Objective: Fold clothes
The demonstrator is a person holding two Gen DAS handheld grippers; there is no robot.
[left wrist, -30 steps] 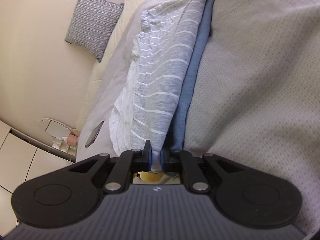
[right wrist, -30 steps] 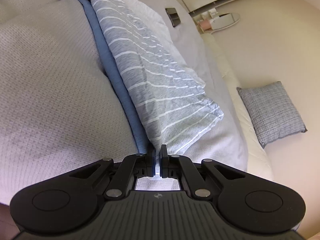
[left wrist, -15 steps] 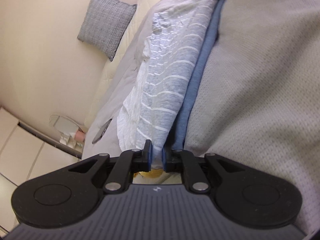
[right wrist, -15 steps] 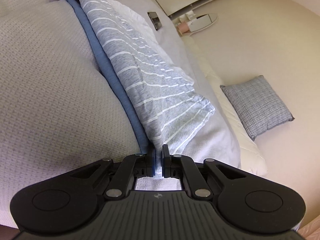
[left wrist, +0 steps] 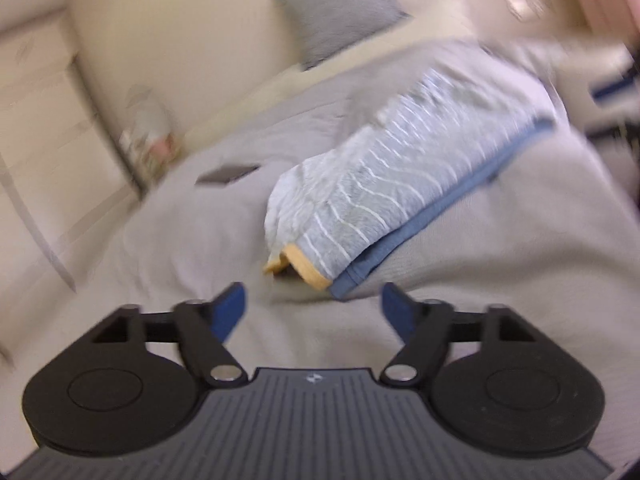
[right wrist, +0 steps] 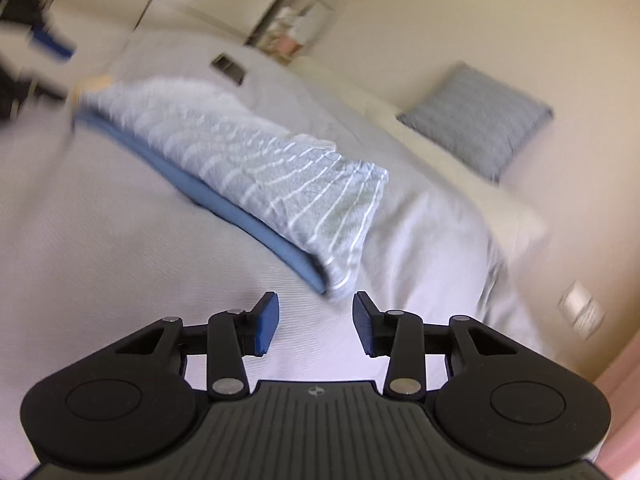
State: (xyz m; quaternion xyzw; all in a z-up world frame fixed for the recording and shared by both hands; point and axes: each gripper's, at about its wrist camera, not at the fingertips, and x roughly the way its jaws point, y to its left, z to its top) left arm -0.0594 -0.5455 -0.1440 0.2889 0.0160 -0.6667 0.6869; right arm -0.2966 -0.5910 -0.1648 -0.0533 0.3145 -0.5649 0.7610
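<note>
A bed covered by a pale grey textured bedspread [left wrist: 500, 248] fills most of both wrist views; both views are motion-blurred. Beyond it runs a cream wall [right wrist: 460, 20], with cream cabinet fronts [left wrist: 36, 92] at one side. A grey checked cushion [right wrist: 478, 118] stands against the wall at the far edge of the bed.

On the bedspread lies the folded garment [left wrist: 404, 184], a long narrow bundle of grey fabric with thin white stripes, its upper layer resting on a plain blue layer [right wrist: 248, 216] that shows as a band along the near edge. In the left wrist view a mustard-yellow edge [left wrist: 306, 268] shows at the bundle's nearest end.

The left gripper [left wrist: 312, 308] is just short of that near end; its jaws are opening, they stand wide apart, and only bare bedspread lies between the blue pads [left wrist: 230, 312]. The right gripper [right wrist: 314, 322] sits just short of the opposite end of the bundle; its jaws are also opening, to a narrower gap, with nothing gripped, the corner of the garment lying just beyond the fingertips.

A small dark flat object [right wrist: 228, 66], too blurred to identify, lies on the bedspread beyond the garment. Small items stand on a surface near the wall [left wrist: 150, 136]; they cannot be made out.
</note>
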